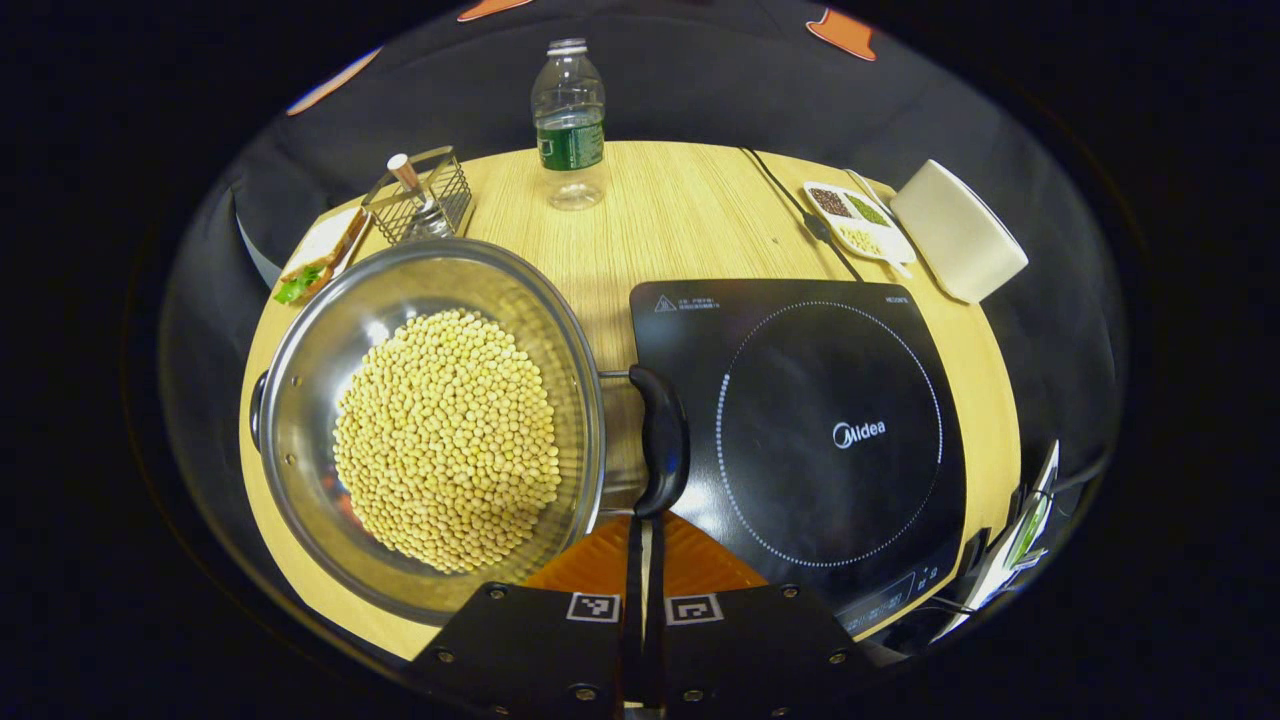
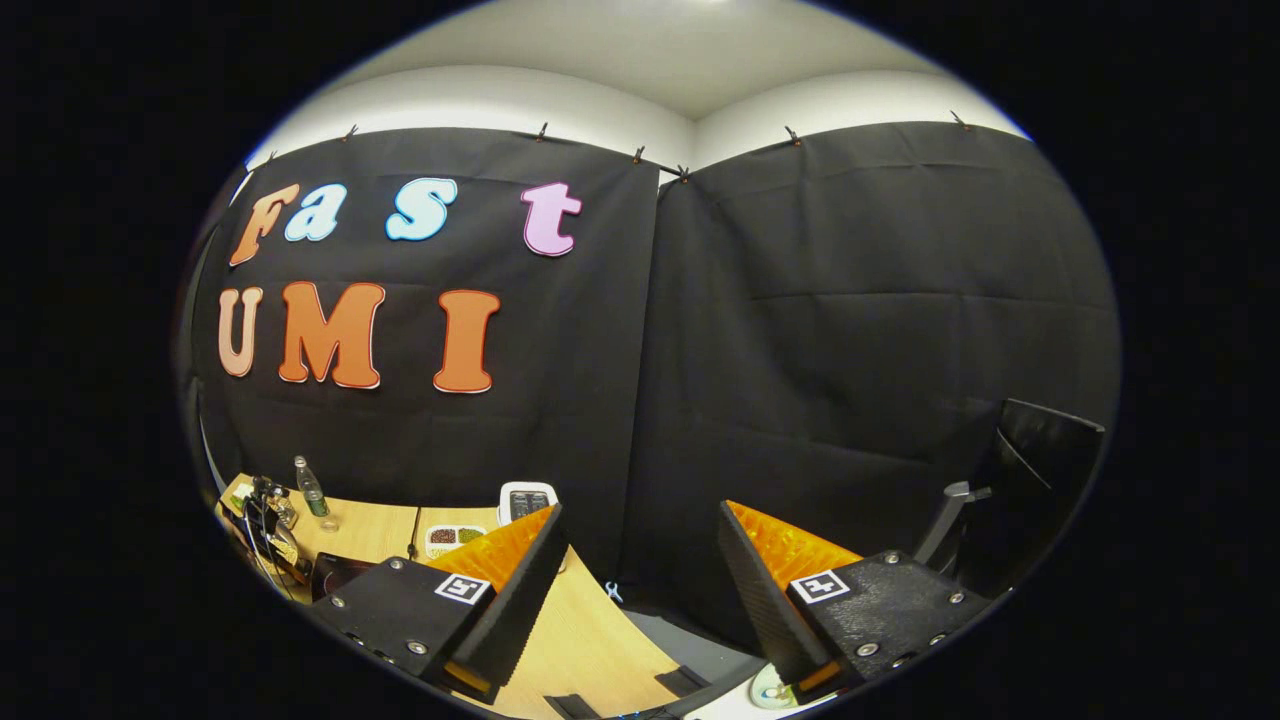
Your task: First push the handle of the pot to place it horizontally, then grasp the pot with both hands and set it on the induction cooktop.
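- The table (image 1: 690,215) spreads under your left gripper, its near edge cut off; in the right gripper view you see a strip of it at 7 o'clock.
- The cooktop (image 1: 830,430) lies flat at 3 o'clock, its near right corner and control panel partly lost in the dark rim.
- The pot (image 1: 425,420), full of pale beans (image 1: 445,440), sits on the table at 9 o'clock, just beside the cooktop and not on it; its near rim is hidden behind your gripper body.
- The pot's right handle (image 1: 660,440) hangs over the cooktop's left edge; the far-side handle at 9 o'clock is barely visible.
- Your left gripper (image 1: 645,545) points at that handle's near end, fingers together with a thin slit between; contact with the handle is hard to judge.
- Your right gripper (image 2: 640,560) is raised and tilted toward the booth wall, fingers wide apart, holding nothing.
- A bottle (image 1: 570,125) stands at 12 o'clock; a wire basket (image 1: 420,195) sits at 11.
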`<state>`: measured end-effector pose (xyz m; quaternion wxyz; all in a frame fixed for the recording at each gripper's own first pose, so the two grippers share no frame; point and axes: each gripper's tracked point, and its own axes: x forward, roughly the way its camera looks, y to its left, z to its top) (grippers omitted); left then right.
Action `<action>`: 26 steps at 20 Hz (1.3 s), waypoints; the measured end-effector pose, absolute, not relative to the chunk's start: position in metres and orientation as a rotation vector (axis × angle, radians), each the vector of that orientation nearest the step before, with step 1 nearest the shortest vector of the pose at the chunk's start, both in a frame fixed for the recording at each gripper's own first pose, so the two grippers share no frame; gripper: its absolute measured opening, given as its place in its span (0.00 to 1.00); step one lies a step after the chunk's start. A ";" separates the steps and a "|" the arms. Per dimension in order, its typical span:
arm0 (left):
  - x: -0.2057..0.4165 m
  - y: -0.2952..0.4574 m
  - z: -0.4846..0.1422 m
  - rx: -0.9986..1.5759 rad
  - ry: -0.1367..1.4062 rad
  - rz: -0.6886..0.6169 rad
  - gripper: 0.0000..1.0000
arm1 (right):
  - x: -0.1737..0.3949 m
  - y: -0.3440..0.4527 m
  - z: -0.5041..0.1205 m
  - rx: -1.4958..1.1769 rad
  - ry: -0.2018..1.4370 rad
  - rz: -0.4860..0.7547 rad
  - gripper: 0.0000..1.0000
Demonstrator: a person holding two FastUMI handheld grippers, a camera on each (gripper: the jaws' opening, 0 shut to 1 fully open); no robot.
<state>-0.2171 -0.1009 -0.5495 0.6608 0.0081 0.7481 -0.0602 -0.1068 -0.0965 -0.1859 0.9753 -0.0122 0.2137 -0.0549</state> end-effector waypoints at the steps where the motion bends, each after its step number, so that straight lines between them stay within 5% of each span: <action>1: -0.215 -0.101 -0.549 0.021 1.690 -0.131 0.02 | -0.106 -0.098 -0.188 -0.022 0.433 -0.106 0.94; 7: -0.212 -0.096 -0.506 -0.058 1.578 -0.087 0.02 | -0.085 -0.078 -0.214 0.026 0.455 -0.016 0.93; 15: -0.231 0.021 -0.437 -0.071 1.457 0.163 0.04 | -0.067 0.054 -0.278 0.089 0.601 0.272 0.94; 19: -0.221 0.100 -0.433 0.008 1.465 0.172 0.55 | -0.076 0.138 -0.288 0.089 0.659 0.311 0.93; 22: -0.196 0.151 -0.439 0.051 1.452 0.153 0.65 | -0.088 0.210 -0.299 0.067 0.702 0.352 0.93; 23: -0.191 0.167 -0.445 0.066 1.460 0.151 0.85 | -0.096 0.228 -0.311 0.044 0.736 0.365 0.93; 24: -0.187 0.177 -0.450 0.076 1.464 0.145 0.92 | -0.103 0.246 -0.318 0.026 0.763 0.374 0.93; 26: -0.174 0.190 -0.464 0.063 1.463 0.092 0.91 | -0.115 0.282 -0.330 0.005 0.813 0.392 0.93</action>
